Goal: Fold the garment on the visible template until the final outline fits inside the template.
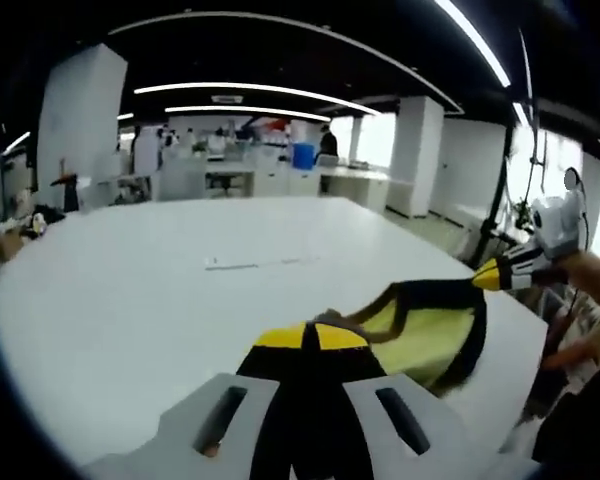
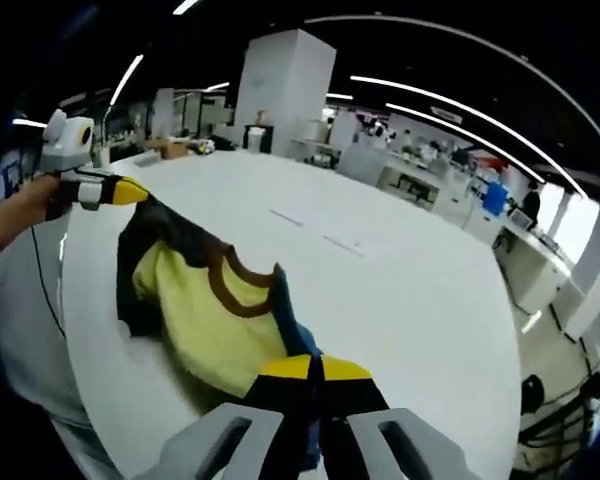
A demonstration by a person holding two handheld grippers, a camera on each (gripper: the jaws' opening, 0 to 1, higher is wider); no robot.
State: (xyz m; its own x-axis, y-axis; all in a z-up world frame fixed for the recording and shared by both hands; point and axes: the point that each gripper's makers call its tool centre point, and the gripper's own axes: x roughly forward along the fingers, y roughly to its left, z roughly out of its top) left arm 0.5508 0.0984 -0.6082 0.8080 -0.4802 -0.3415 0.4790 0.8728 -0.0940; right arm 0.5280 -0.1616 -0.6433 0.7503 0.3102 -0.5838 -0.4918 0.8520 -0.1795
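Wide white desk [image 1: 160, 300], glossy, with two thin pale marks [image 1: 260, 263] near its middle, possibly tape; same marks [image 2: 315, 230] seen in the right gripper view. Beyond the desk, an open office: white pillars [image 1: 78, 115], long ceiling light strips [image 1: 250, 90], rows of workstations, a blue bin [image 1: 302, 155], a figure standing far back. Bright windows to one side.

Garment [image 2: 215, 310] lifted and stretched between both claws, sagging over the near edge of the desk. Pale yellow body, brown ribbed neckline, dark trim along the edges, a strip of blue near the right claw. Crumpled, not flat, hanging in loose folds. In the left gripper view, same garment [image 1: 425, 325] as a yellow panel framed in black.

Left claw [image 1: 308, 345] clenched on one edge of the garment, yellow tips pressed together over the dark trim. Also seen from the right gripper view [image 2: 120, 190], gripped by a hand, pinching the far corner. Right claw [image 2: 315, 375] clenched on the opposite edge, fabric bunched between its yellow tips; seen from the left gripper view [image 1: 500, 275] holding the far end taut.
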